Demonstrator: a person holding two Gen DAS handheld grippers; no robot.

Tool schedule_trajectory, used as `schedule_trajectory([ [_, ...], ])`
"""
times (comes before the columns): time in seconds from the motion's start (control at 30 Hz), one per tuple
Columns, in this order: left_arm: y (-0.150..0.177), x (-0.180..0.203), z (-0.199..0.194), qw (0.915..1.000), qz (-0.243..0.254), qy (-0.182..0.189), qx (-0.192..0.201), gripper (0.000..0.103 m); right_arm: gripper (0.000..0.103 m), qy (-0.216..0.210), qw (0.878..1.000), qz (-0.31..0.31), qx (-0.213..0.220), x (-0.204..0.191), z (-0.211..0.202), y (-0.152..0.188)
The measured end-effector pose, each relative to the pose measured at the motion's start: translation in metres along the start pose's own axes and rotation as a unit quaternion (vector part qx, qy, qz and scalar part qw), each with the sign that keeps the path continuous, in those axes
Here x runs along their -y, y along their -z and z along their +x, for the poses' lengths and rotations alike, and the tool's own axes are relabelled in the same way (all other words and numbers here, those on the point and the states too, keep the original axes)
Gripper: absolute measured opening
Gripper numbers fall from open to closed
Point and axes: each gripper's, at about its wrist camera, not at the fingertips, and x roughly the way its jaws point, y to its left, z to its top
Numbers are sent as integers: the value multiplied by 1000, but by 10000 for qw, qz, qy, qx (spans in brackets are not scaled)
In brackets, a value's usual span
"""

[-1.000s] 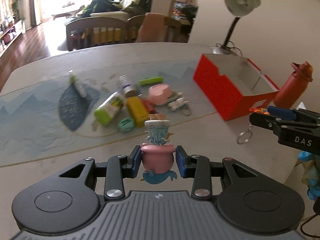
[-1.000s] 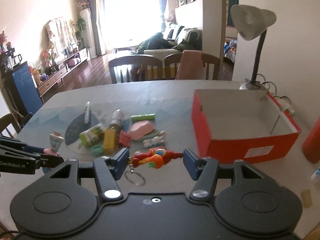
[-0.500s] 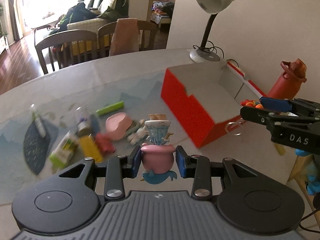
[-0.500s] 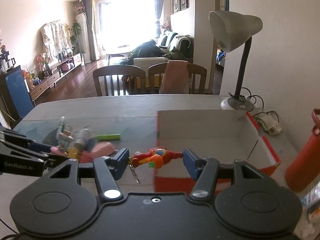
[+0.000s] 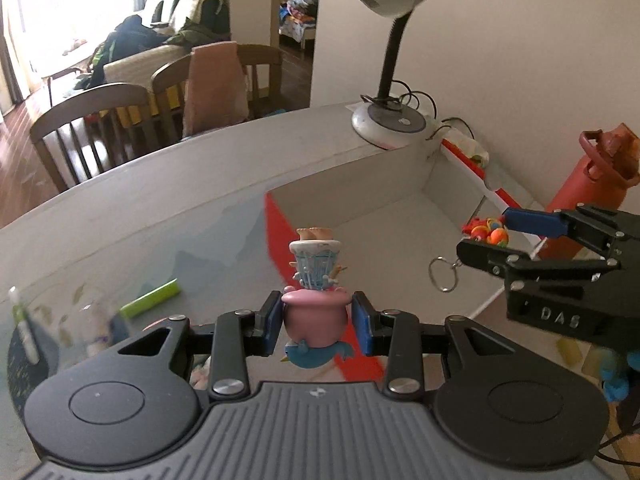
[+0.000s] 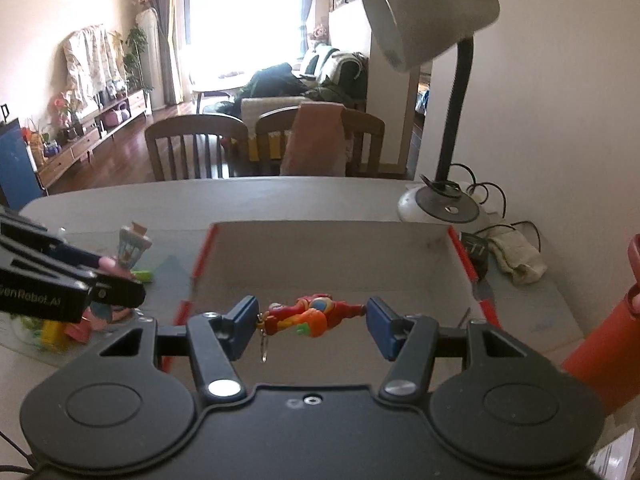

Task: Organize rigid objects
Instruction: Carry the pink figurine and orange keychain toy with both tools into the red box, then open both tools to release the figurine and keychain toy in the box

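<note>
Red box (image 6: 460,248) ahead, desk lamp (image 6: 440,204) behind, orange bottle (image 5: 584,192) beside

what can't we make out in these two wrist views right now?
- Red box floor nearest the camera, right wrist view: hidden behind the right gripper and its toy keychain.
- Items left on the table, left wrist view: motion-blurred, partly behind the left gripper.
- Red bottle: cut off by the frame edge.
</note>
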Motion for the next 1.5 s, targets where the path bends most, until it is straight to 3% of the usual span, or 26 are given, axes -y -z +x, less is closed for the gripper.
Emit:
schedule_trajectory([
  [0.4, -57, 48, 94, 9975, 378, -172, -576, 36, 58, -119, 9984, -284, -465, 29, 54, 4],
  [0.8, -64, 66, 187, 9869, 504, -169, -1521, 36, 58, -464, 9869, -923, -1236, 31, 89, 22],
  [1.3, -54, 76, 227, 9773, 651, -31, -2015, 36, 58, -440, 9779, -963, -1802, 31, 97, 25],
  [1.5, -47, 77, 231, 9767, 646, -31, -2046, 36, 68, -411, 9748, -963, -1970, 33, 108, 24],
])
